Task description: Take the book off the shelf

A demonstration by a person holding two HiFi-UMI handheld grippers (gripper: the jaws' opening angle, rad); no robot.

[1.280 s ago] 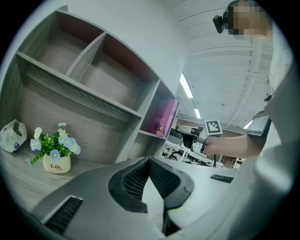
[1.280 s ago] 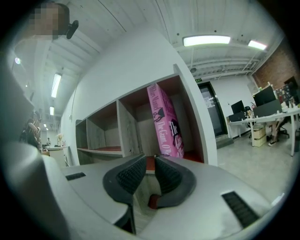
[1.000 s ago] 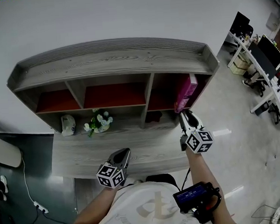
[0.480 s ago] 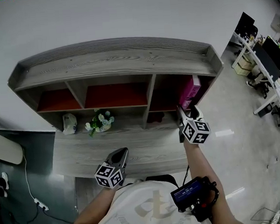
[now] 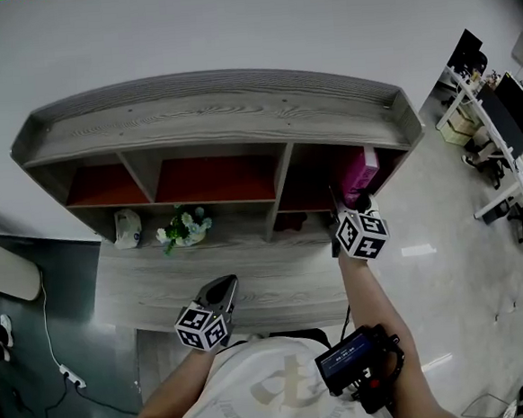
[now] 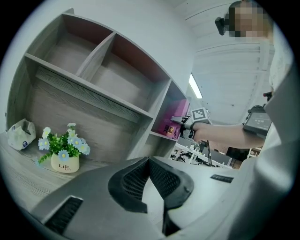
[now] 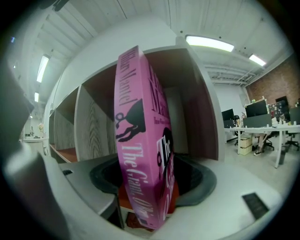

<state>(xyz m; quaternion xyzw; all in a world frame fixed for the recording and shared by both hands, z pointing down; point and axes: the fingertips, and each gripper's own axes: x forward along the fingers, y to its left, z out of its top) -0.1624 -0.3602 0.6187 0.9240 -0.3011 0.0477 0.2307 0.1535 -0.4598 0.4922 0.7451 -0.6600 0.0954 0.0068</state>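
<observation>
1. Head view looks down on a grey wooden shelf unit (image 5: 209,117) set against a white wall. Its upper row has three compartments with red floors.
2. The pink book (image 5: 364,170) stands on edge in the right-hand upper compartment, toward that compartment's outer wall.
3. The right gripper (image 5: 348,204) is at the mouth of that compartment. In the right gripper view its jaws are spread wide and the book's lower end stands between them, spine toward the camera. A gap shows between the spine and the jaw on its left.
4. The left gripper (image 5: 223,288) hangs low over the wide lower ledge, well apart from the book. In the left gripper view its jaws are pressed together on nothing.
5. A small pot of flowers (image 5: 184,228) sits on the ledge below the left compartments, with a white object (image 5: 126,229) near it.
</observation>
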